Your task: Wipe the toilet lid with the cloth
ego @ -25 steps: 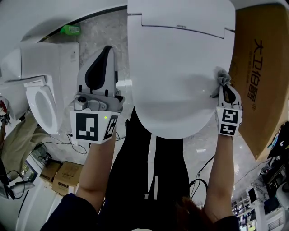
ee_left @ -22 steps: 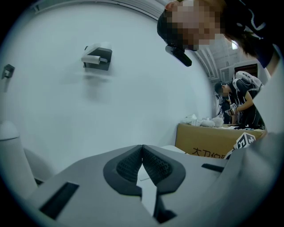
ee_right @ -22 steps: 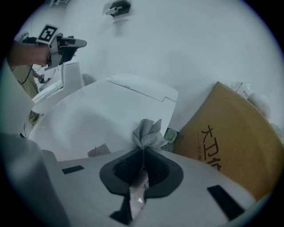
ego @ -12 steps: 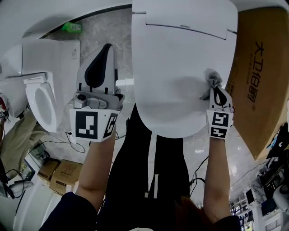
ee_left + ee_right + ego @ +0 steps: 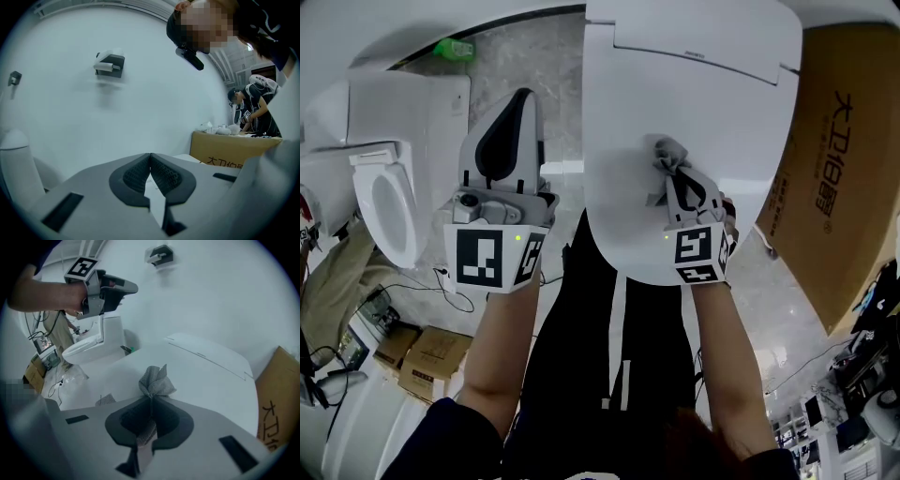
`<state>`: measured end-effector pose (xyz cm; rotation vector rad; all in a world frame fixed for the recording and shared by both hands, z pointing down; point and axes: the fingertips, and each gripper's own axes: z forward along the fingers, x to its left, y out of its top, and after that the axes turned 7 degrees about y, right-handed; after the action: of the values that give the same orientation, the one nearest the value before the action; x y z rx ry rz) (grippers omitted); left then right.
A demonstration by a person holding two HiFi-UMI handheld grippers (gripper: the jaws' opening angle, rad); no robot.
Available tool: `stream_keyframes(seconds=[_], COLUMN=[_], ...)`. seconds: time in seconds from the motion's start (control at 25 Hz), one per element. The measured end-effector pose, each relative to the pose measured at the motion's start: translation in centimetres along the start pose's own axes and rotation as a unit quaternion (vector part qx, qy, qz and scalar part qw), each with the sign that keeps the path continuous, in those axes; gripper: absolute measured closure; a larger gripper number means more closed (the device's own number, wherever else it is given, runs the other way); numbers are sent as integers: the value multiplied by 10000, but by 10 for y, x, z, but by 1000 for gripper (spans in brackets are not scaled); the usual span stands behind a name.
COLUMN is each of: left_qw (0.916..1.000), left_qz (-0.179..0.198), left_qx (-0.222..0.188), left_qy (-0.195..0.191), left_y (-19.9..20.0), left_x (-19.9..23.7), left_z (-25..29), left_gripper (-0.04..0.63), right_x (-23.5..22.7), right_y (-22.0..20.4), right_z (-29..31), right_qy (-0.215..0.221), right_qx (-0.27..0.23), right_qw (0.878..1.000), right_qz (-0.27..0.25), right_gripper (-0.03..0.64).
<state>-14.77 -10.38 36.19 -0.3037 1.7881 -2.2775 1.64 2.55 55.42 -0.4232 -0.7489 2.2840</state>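
The white toilet lid (image 5: 703, 103) lies closed in front of me in the head view. A crumpled grey cloth (image 5: 667, 157) rests on its middle, and my right gripper (image 5: 677, 176) is shut on it. In the right gripper view the cloth (image 5: 155, 379) bunches up out of the closed jaws of the right gripper (image 5: 151, 401) and touches the lid (image 5: 206, 364). My left gripper (image 5: 521, 101) hangs in the air to the left of the lid, shut and empty. Its jaws meet in the left gripper view (image 5: 150, 159), facing a white wall.
A second toilet (image 5: 384, 202) stands at the left with its seat showing. A large cardboard box (image 5: 834, 159) leans right of the lid. A green object (image 5: 455, 49) lies on the floor behind. Small boxes (image 5: 422, 361) and cables sit lower left. A person (image 5: 251, 110) bends at a table.
My right gripper has dragged the cloth leftward across the lid, from its right edge to near the middle. The left gripper has stayed in place.
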Motion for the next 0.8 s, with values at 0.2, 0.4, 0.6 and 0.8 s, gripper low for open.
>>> stream_keyframes(seconds=[0.2, 0.4, 0.6, 0.8], left_qw=[10000, 10000, 10000, 9999], left_qz=[-5, -8, 2, 43], left_qx=[9, 33, 60, 56], left_qy=[29, 37, -15, -85], left_y=[-2, -5, -7, -6], left_x=[2, 3, 0, -6], left_z=[-1, -2, 0, 5], left_gripper=[575, 575, 575, 575], right_x=[57, 110, 140, 145], right_y=[29, 44, 42, 27], right_z=[31, 49, 51, 41], right_qy=[661, 1245, 1735, 1938], right_qx=[-89, -57, -49, -36], right_qw=[9970, 9894, 9786, 9714], right_qz=[-399, -748, -1107, -1369], right_gripper=[581, 581, 582, 582])
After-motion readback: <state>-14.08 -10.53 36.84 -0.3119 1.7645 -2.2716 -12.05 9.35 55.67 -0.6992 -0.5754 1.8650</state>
